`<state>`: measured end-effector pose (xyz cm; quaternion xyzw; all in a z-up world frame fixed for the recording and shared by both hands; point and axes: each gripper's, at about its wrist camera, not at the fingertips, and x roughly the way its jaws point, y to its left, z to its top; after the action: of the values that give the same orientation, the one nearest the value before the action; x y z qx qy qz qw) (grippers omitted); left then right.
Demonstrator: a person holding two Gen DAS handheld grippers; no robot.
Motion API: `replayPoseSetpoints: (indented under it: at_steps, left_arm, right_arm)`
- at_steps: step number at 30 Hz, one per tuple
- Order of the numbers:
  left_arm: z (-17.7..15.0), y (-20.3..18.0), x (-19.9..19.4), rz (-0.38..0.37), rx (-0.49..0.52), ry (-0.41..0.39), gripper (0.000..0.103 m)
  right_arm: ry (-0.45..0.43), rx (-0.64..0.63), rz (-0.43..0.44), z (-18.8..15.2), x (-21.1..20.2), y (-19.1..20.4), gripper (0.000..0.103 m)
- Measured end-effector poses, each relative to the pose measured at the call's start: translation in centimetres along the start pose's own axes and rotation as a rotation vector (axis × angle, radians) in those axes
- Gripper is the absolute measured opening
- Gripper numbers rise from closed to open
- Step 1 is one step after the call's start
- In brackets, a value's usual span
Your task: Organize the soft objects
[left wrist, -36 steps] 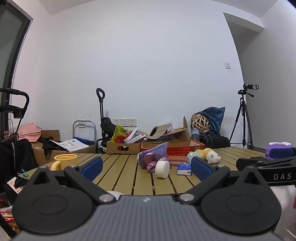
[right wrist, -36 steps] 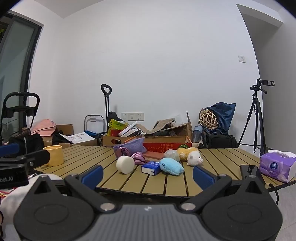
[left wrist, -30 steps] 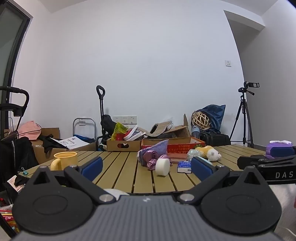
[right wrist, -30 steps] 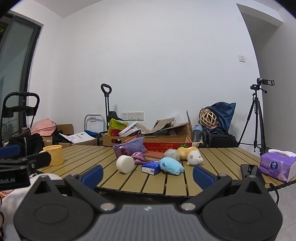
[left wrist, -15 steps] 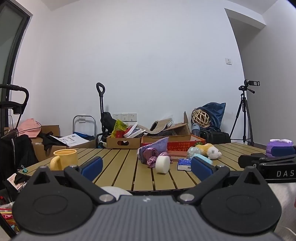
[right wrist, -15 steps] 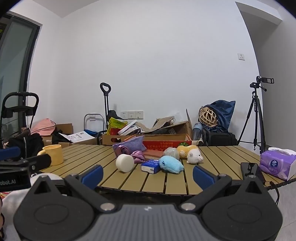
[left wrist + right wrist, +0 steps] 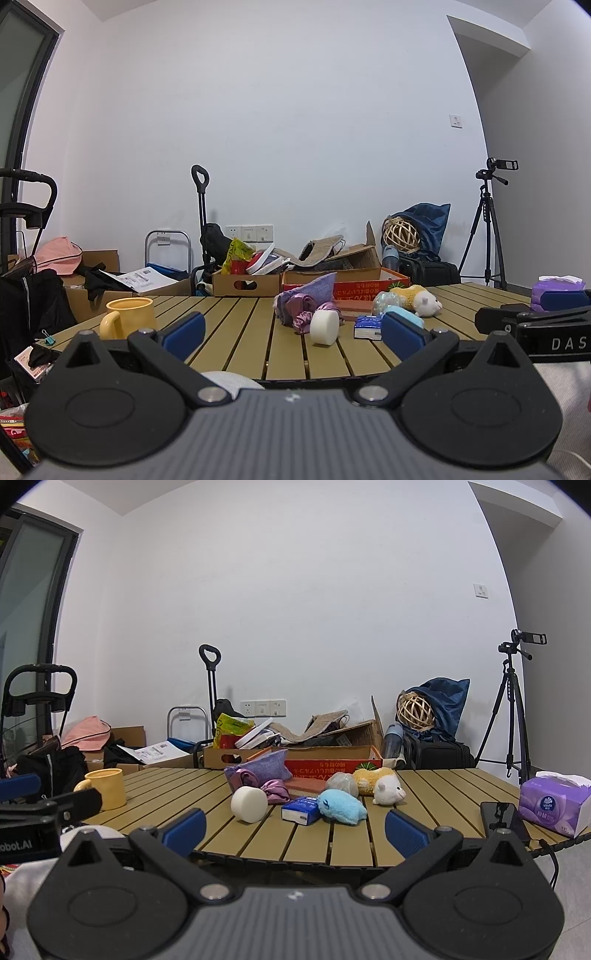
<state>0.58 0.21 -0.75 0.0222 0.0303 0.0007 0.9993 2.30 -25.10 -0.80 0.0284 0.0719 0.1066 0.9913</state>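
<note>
sees almost nothing new against a second ago: only a slight drift of both wrist views, with the near edge of the slatted table (image 7: pixel 177 794) a touch more exposed from the left side. finds the left gripper (image 7: pixel 293 331) spread wide with nothing between its blue pads, short of the table edge. finds the right gripper (image 7: pixel 295 829) likewise spread wide and bare, level with it and well apart from every object. notes no soft thing shifted. places the pile mid-table: a white foam cylinder (image 7: pixel 249 804) at the front left, just beside a purple scrunchie (image 7: pixel 275 790) and a lilac pouch (image 7: pixel 264 766) behind it. places a small blue tissue pack (image 7: pixel 301 809) touching a blue plush (image 7: pixel 341 806), with a greyish wrapped ball (image 7: pixel 341 783) and a white-and-yellow plush (image 7: pixel 384 784) just behind. leaves the yellow mug (image 7: pixel 105 788) far left, and the purple tissue box (image 7: pixel 552 806) and dark phone (image 7: pixel 504 818) far right, all apart from the pile. reads this as the very start of the task: nothing grasped, nothing sorted, no obvious container on the table. judges the foam cylinder and blue plush the nearest and easiest first picks, likely to squash under a firm pinch.
</note>
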Motion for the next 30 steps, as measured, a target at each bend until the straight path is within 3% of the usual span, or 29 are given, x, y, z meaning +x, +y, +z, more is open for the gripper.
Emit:
replayPoseSetpoints:
  at_steps: [30]
  left_arm:
    - [0.24,-0.06,-0.04,0.0,0.003,0.002,0.103]
  right_arm:
    - [0.004,0.008,0.001,-0.04,0.16,-0.07,0.103]
